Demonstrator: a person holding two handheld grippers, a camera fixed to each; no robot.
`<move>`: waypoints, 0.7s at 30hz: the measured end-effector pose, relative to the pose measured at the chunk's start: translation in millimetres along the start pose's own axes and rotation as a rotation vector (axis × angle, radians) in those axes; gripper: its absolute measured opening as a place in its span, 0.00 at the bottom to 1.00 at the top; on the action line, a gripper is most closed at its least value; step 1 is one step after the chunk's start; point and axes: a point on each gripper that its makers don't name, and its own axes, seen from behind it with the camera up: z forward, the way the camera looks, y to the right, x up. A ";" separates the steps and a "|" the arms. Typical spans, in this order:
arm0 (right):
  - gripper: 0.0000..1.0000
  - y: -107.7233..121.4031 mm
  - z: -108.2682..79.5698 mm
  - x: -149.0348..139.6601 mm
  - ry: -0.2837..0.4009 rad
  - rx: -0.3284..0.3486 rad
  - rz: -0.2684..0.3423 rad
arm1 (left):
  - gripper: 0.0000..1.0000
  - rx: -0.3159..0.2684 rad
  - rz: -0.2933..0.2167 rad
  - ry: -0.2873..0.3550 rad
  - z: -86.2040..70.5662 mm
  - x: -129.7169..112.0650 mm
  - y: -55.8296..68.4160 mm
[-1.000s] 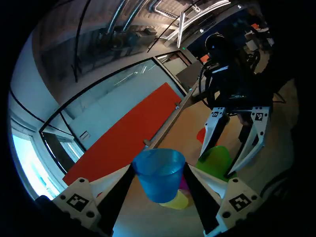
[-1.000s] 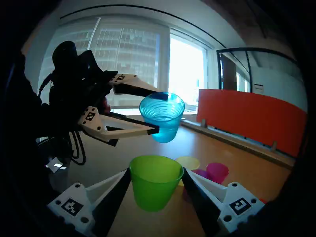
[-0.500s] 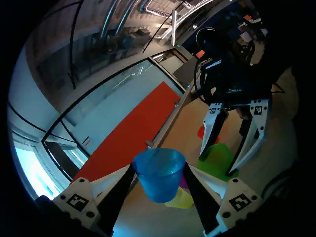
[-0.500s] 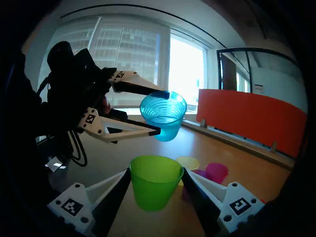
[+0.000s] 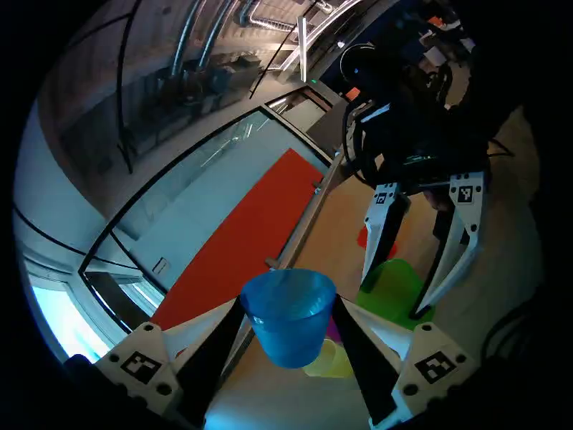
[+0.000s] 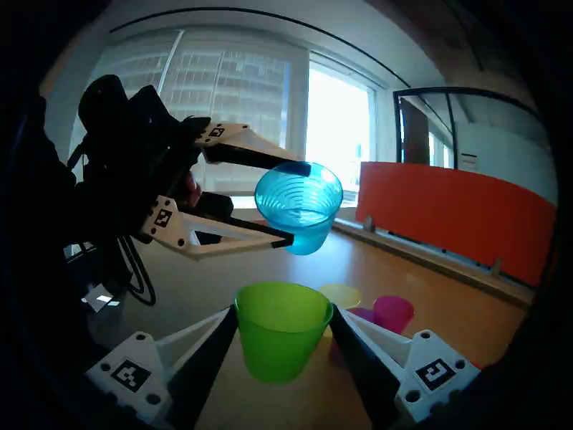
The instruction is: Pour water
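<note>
Pouring stage, seen along both grippers. The left gripper [image 5: 288, 314] pinches the blue cup [image 5: 288, 328], one finger pressed on each side of its wall. The right gripper [image 6: 283, 315] likewise pinches the green cup [image 6: 281, 338] between its fingers. From the right gripper view we see the blue cup above and ahead of the right gripper, apart from the green cup and tipped so that its mouth faces back toward us. Whether it holds water we cannot tell, nor whether the green cup rests on the tabletop [image 6: 437, 304]. We judge the chief hazard to be alignment: the blue cup's lip appears to lie beyond the green cup's far rim rather than over its mouth, so a stream could fall on the tabletop or into the yellow cup [image 6: 344, 294] and pink cup [image 6: 394, 312] just ahead of the right gripper. The gap between the cups also invites splashing. A steeper tilt could let the smooth, tapered blue cup slide or twist between the left gripper's fingers. A hard squeeze might buckle either thin wall and throw the stream off line.
</note>
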 end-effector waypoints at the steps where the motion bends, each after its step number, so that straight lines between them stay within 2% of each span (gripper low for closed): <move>1: 0.94 0.1 -0.1 0.0 0.000 0.000 0.000 | 0.87 0.000 0.005 0.000 0.4 -0.1 0.3; 21: 0.94 3.5 -1.6 -0.5 0.001 -0.006 0.000 | 0.87 -0.007 0.078 0.003 5.3 2.9 6.0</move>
